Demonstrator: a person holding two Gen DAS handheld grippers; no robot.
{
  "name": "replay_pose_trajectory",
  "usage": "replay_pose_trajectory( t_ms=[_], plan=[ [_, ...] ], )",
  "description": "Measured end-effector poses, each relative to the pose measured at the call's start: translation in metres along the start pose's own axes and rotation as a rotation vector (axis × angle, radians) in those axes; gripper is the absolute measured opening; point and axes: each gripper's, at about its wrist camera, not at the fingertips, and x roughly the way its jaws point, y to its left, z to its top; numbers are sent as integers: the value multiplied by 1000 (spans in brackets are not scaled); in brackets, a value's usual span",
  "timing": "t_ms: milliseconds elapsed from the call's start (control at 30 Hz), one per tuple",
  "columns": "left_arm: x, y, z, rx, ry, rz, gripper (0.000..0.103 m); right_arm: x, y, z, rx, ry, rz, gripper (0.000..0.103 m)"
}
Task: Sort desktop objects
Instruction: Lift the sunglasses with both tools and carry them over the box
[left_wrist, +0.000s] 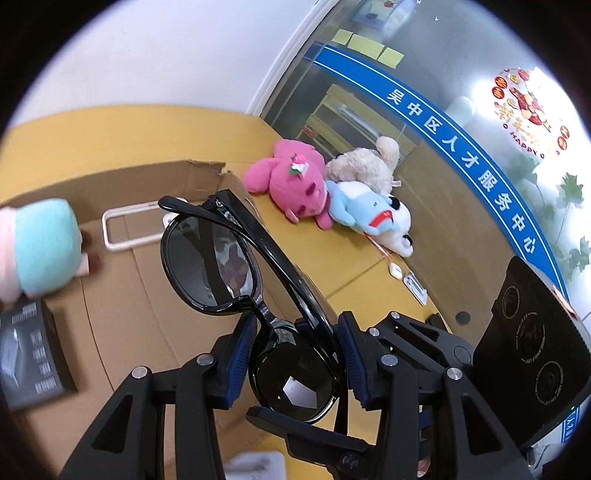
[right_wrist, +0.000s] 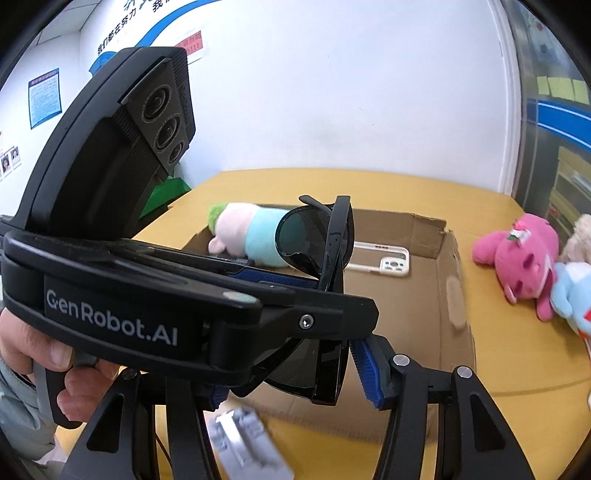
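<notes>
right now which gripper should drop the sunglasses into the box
Left. The left gripper already clamps the sunglasses and holds them above the cardboard box. The right gripper sits open around them, gripping nothing.

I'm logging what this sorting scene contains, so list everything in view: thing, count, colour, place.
sunglasses: 1, black, folded, clamped in left gripper above box
cardboard box: 1, brown, open, on yellow table
plush toy: 1, pink and light blue, in box
phone case: 1, white, in box
small carton: 1, black, in box
plush toys: 3, pink, beige, blue-white, on table beside box
grey object: 1, blurred, near front
left gripper: black, blue pads
right gripper: black, blue pads
</notes>
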Motion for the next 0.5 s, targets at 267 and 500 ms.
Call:
replay_pose_trajectory(
  t_ms=[267,500],
  plan=[
    [39,51,45,-78,51,-63,45,55,-37,36,31,58,-1,54],
    [93,94,66,-170,127,-104,44,109,-75,44,82,159,-1,54]
  ],
)
